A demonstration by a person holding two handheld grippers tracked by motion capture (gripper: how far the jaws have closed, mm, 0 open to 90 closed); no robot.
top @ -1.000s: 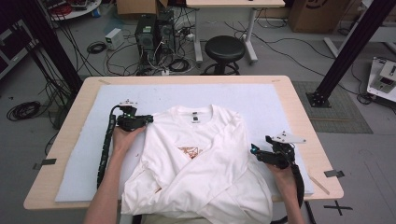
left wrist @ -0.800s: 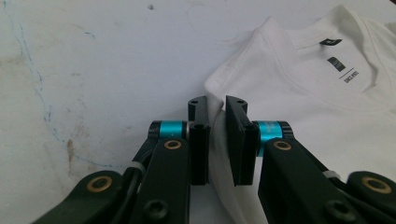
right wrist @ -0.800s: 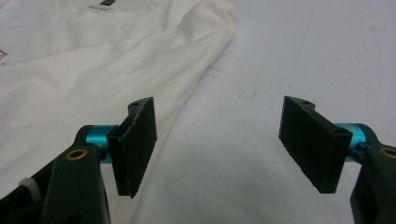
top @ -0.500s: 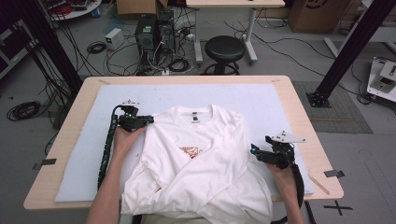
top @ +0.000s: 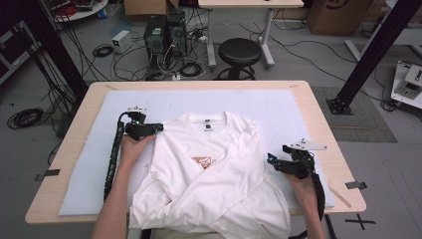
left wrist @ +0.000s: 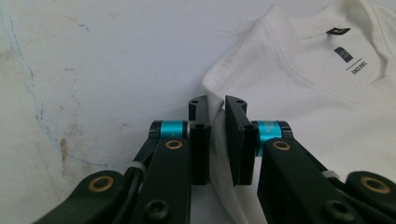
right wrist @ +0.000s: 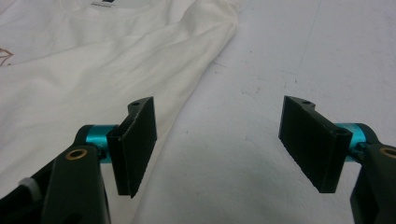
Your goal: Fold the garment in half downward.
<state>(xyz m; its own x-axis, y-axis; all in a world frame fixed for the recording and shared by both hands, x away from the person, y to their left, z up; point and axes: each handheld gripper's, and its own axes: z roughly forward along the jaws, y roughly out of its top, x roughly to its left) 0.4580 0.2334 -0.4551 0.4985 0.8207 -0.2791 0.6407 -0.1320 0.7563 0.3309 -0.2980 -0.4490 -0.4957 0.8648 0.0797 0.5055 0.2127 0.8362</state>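
Observation:
A white T-shirt (top: 209, 172) with a small orange print lies face up on the mat, its sleeves folded across the chest. My left gripper (top: 159, 128) rests at the shirt's left shoulder. In the left gripper view its jaws (left wrist: 217, 100) are shut on a fold of the shirt's edge (left wrist: 303, 93). My right gripper (top: 271, 158) sits low on the mat by the shirt's right side. Its jaws (right wrist: 219, 112) stand open and have just been closing a little; bare mat lies between them. The shirt's edge (right wrist: 93, 60) runs beside the left jaw.
A white mat (top: 278, 109) covers most of the wooden table (top: 74, 134). Behind the table the floor holds a black stool (top: 240, 50), computer towers and cables. The person's forearms come in from the near edge.

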